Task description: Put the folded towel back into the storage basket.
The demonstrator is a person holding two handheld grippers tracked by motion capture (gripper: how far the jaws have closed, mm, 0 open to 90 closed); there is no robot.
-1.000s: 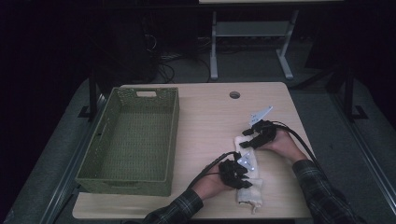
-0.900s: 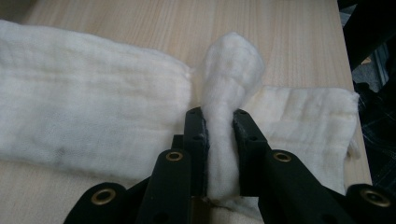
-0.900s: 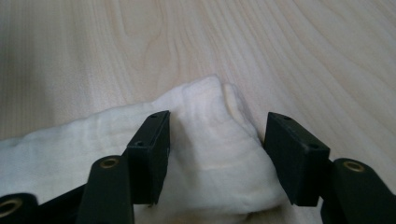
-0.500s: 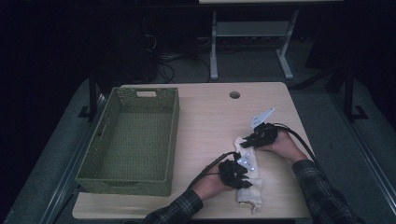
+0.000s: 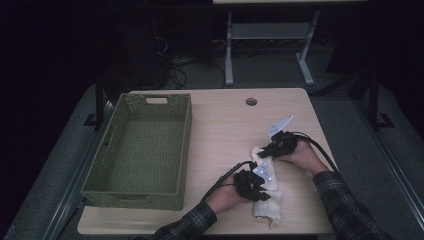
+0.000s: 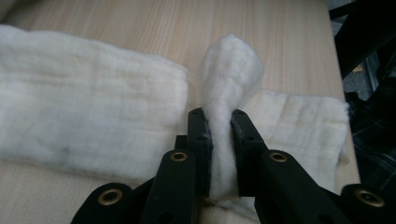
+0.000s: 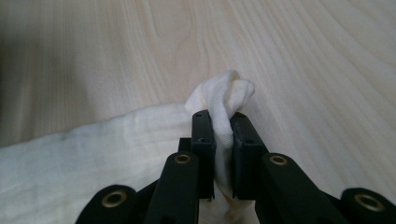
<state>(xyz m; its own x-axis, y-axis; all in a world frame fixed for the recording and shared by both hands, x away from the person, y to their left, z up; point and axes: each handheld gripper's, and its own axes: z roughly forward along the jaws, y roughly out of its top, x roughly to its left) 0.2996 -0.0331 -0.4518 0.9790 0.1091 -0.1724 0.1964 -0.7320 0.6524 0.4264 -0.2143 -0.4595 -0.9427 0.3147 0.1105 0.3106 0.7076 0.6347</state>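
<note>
A folded white cloth lies on the right part of the wooden table, running from near the front edge toward the middle. My left gripper is shut on a pinched fold of the cloth, which bulges up between its jaws. My right gripper is shut on the cloth's far corner, bunched into a small knob above the jaws. In the right gripper view the rest of the cloth trails off to the left on the table.
An empty green woven basket stands on the left half of the table. A round cable hole sits near the far edge. Beyond the table are a dark floor and a white table frame.
My right gripper has drawn back toward the person and slightly left with the cloth's far corner. The left gripper has held its place on the cloth.
</note>
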